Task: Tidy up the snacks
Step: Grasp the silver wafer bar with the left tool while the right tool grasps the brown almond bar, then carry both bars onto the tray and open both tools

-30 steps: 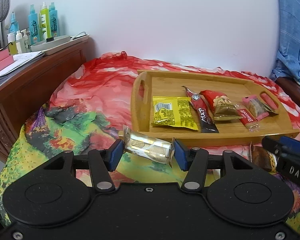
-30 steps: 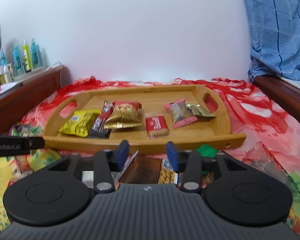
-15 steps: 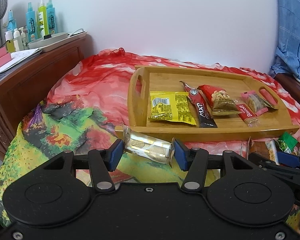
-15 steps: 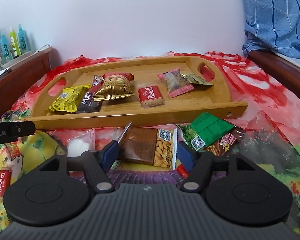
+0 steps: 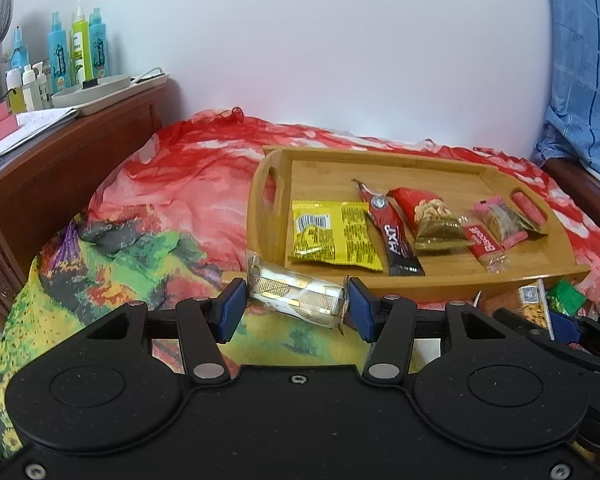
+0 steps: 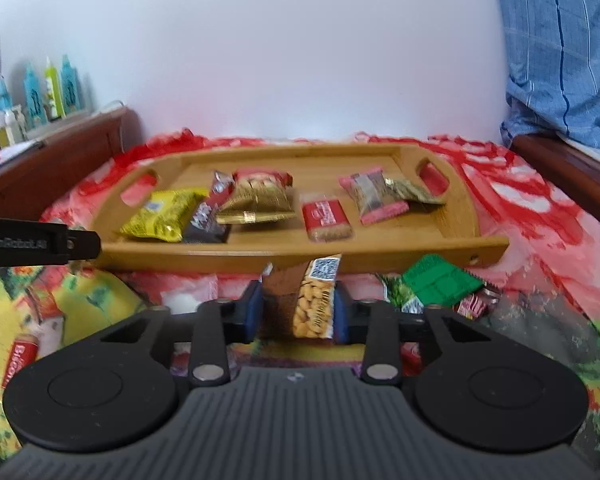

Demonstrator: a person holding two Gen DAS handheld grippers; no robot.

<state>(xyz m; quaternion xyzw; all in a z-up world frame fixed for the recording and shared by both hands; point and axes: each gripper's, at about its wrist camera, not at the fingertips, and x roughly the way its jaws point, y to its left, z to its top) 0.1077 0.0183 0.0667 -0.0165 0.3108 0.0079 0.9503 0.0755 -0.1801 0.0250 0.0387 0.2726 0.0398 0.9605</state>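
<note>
Since the earlier frames, the right gripper (image 6: pixel 296 312) has narrowed its jaws onto the peanut bar (image 6: pixel 314 304) and raised it off the bed, while the left gripper (image 5: pixel 296 306) has kept its load and hardly shifted.

Left wrist view: the jaws hold a silver packet (image 5: pixel 296 294) by its two ends, clear of the bedspread (image 5: pixel 140 248) and just short of the tray's near rim. On the wooden tray (image 5: pixel 452 280) six snacks lie in a loose row: a yellow packet (image 5: pixel 332 236), a dark stick pack (image 5: pixel 392 236), a nut bag (image 5: pixel 432 220), a red biscuit (image 5: pixel 486 246), a pink bar (image 5: pixel 500 220) and, partly under the pink bar, a small gold packet (image 5: pixel 534 226). At lower right the right gripper appears with its bar; a green packet (image 5: pixel 566 300) lies beside it.

Right wrist view (blurred by motion): the jaws clamp the peanut bar upright, in front of the tray's near wall. Still on the bedspread are the green packet, a small white packet (image 6: pixel 188 304) and a red biscuit pack (image 6: pixel 22 356) at far left; other wrappers near the green one cannot be made out.

Progress, as judged: roughly half done. Six items are trayed, two are in hand awaiting placement, and at least three remain on the bed.
</note>
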